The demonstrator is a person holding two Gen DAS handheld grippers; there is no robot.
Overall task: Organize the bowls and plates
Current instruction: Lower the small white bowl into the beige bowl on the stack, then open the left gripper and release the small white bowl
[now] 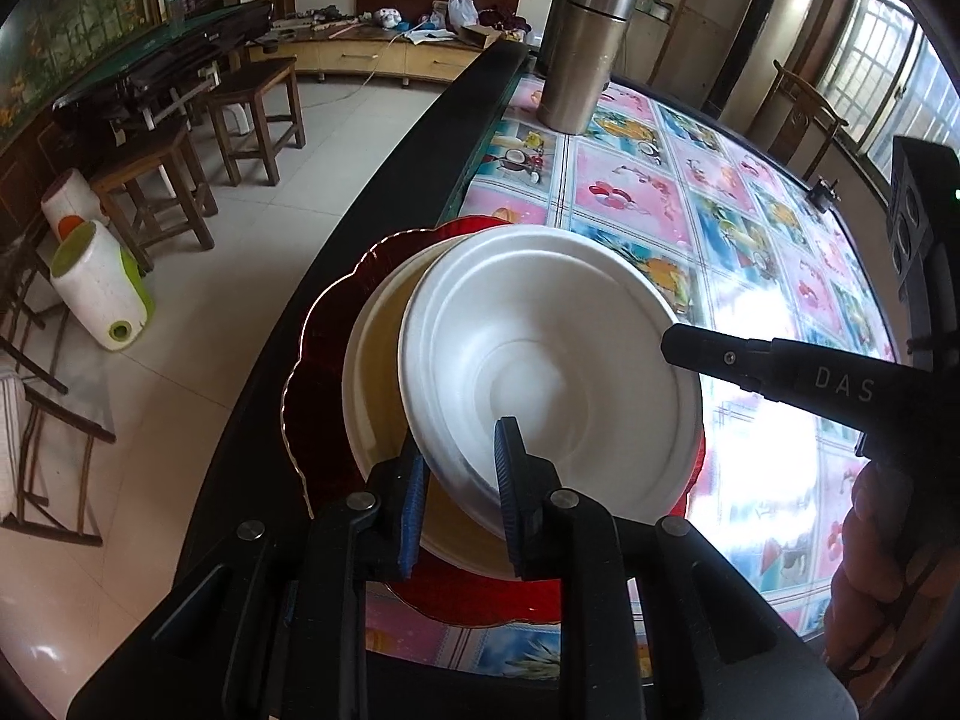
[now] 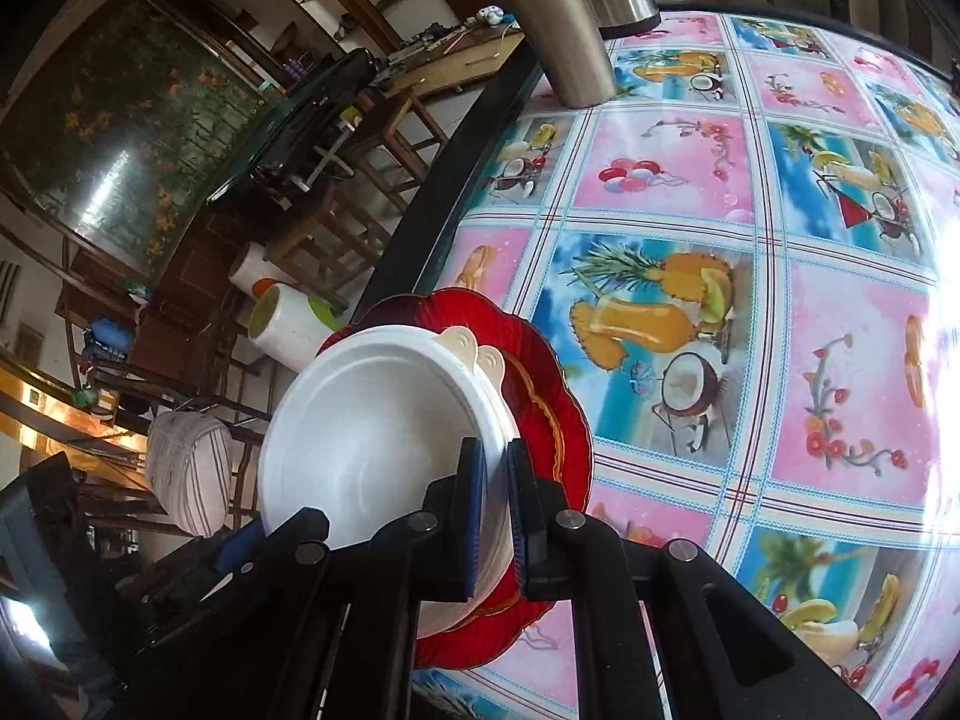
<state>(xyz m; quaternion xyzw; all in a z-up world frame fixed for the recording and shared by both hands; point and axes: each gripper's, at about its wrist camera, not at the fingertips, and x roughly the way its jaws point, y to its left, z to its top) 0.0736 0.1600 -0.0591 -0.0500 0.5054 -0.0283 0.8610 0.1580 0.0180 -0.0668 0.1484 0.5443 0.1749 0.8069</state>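
Two claws work one white foam bowl (image 1: 540, 372) near the tabletop (image 1: 780, 312) edge. Bowl sits tilted, partly lowered into a cream bowl (image 1: 375, 372), which rests on a red scalloped plate (image 1: 327, 360). Left claw (image 1: 459, 498) has the bowl's near rim between its fingers, jaws a bit apart, pads not clearly pressing. Right claw (image 2: 493, 510) is pinched tight on the opposite rim.

Step, as I read it: nesting white bowl into the stack, approx. halfway seated. Next move prob. needs levelling the bowl, centring it over the cream one, then both claws letting go w/o dragging the rim sideways. Steel flask (image 1: 591, 30) stands well apart.
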